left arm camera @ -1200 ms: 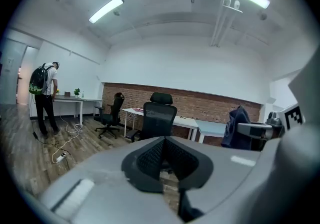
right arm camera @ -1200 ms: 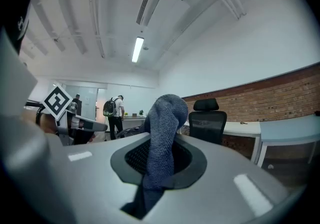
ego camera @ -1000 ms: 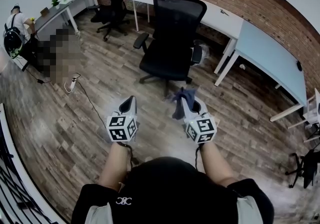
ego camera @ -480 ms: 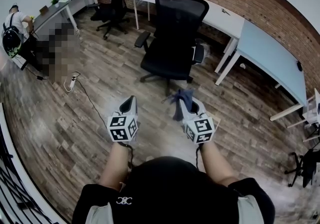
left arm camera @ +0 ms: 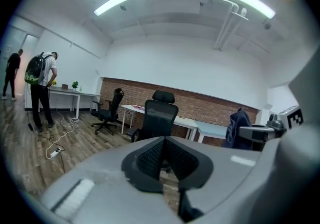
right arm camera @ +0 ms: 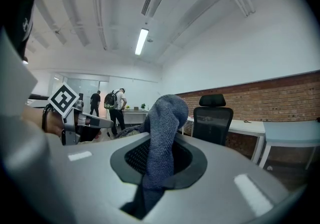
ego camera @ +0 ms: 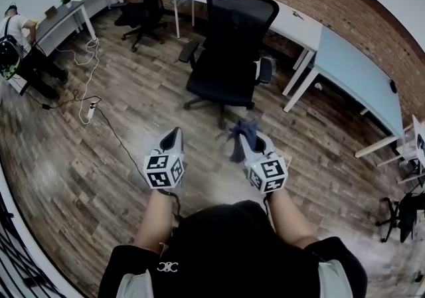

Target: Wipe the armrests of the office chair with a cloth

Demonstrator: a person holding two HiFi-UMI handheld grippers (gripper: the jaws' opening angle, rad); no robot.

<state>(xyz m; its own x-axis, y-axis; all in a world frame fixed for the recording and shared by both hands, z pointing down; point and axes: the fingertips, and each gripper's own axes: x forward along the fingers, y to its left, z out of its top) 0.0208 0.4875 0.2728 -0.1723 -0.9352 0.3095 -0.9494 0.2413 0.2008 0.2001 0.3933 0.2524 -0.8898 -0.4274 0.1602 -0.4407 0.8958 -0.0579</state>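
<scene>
Hardly shifted over the last second. Still gripping the cloth (right arm camera: 162, 133) in the right gripper (right arm camera: 159, 160), jaws pinched tight on its middle, with a wad bunched above them and a tail dangling below. Still carrying the left gripper (left arm camera: 164, 160) empty, jaws closed together on nothing. Holding both low and side by side as before, left at 7 o'clock of the head view's centre, right at 5 o'clock.

Facing the chair (ego camera: 232, 44) dead ahead at 12 o'clock, well apart from both grippers and seemingly no nearer than a second ago. Only turned the head a touch, judging by the slight slide of the floor (ego camera: 99, 157) and of the desk (ego camera: 352, 71) at 2 o'clock. Can make out one armrest (ego camera: 188, 51) at 10 o'clock of the chair's middle and a second armrest (ego camera: 264, 71) at 3 o'clock, neither touched by the cloth.

For the task, then: cloth secured and ready, no wiping begun, the whole approach to the chair probably still to make. Likely best to close on the 3 o'clock armrest, seemingly the nearer one, before lowering the cloth onto it.
</scene>
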